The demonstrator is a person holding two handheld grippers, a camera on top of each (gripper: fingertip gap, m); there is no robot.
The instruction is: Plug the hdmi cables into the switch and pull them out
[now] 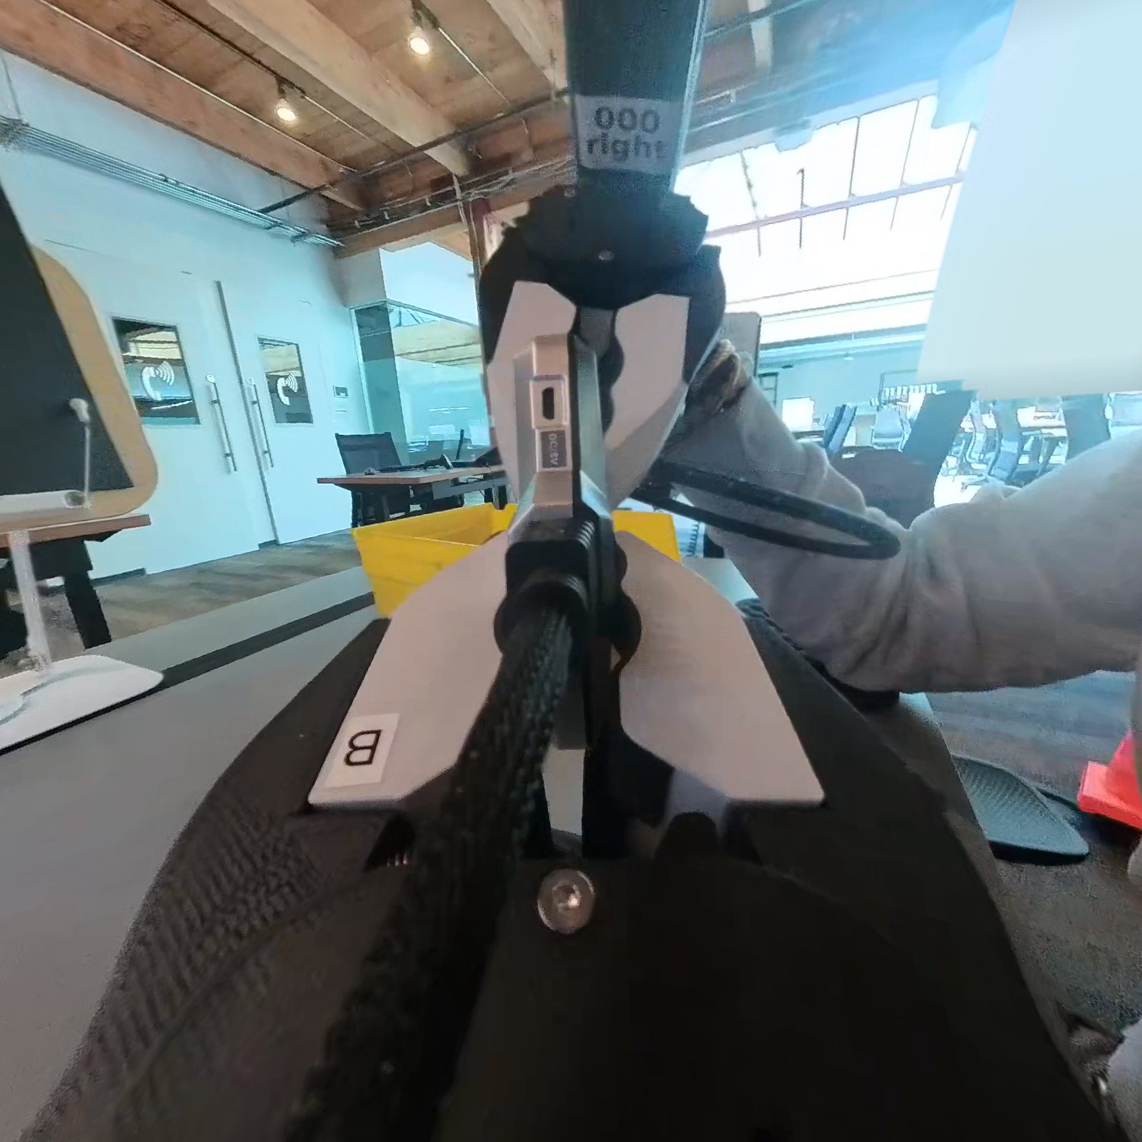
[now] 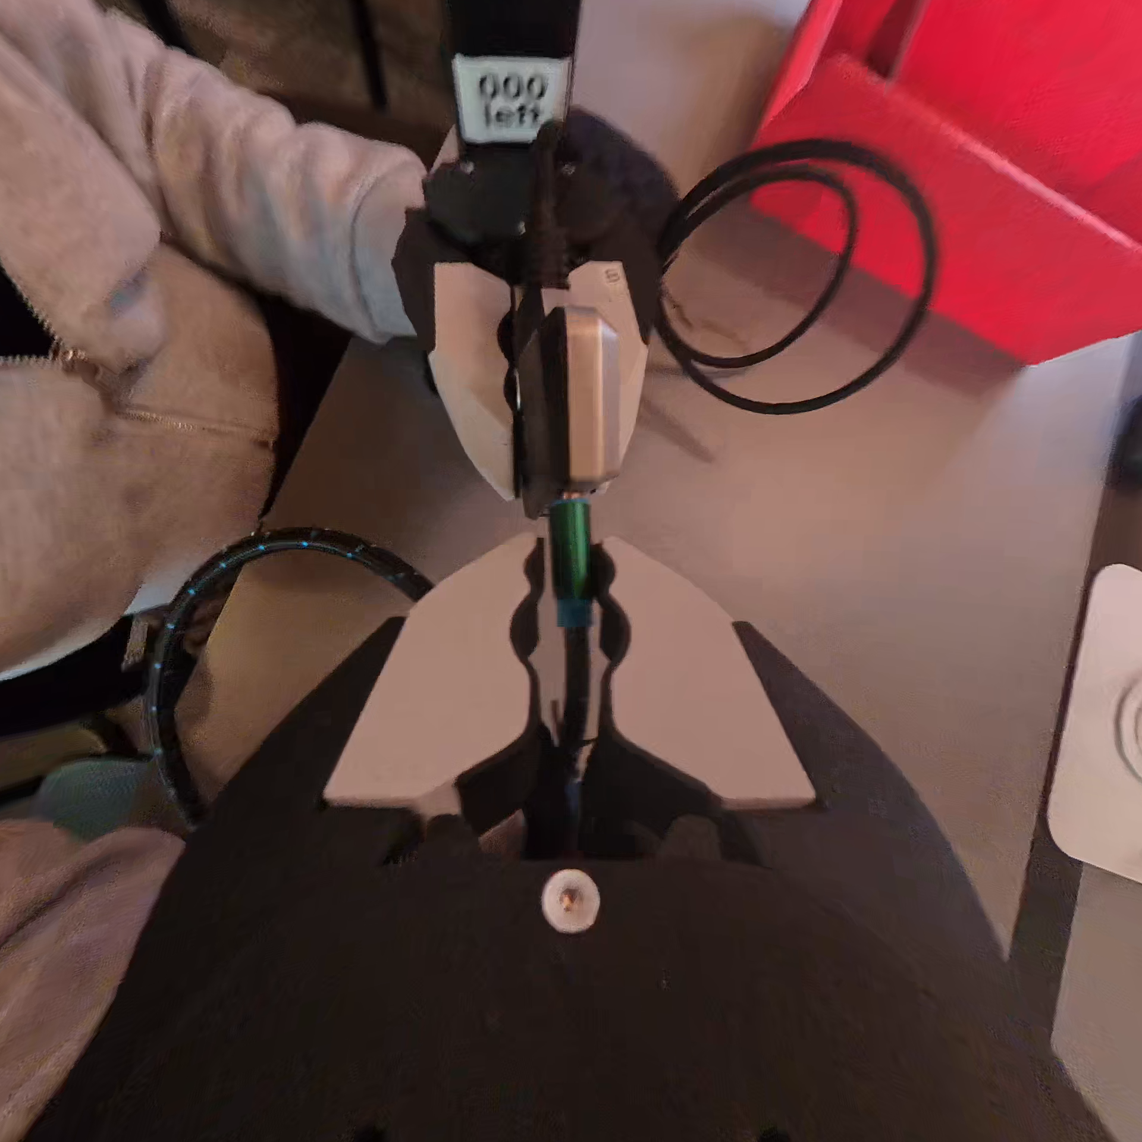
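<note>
The silver HDMI switch is clamped between the fingers of my left gripper, which is shut on it. A black braided cable is plugged into the switch's near end and runs back between those fingers. In the right wrist view, my right gripper is shut on a green HDMI plug. The plug's tip meets the port at the end of the switch, with a short bit of metal showing. The left gripper comes in from the top of that view. The right gripper faces me in the left wrist view.
A red bin stands at the far right and a yellow bin sits behind the switch. A black cable loop lies on the table. A blue-flecked cable curls at the left. A white stand base sits at the right edge. A person's sleeves are close by.
</note>
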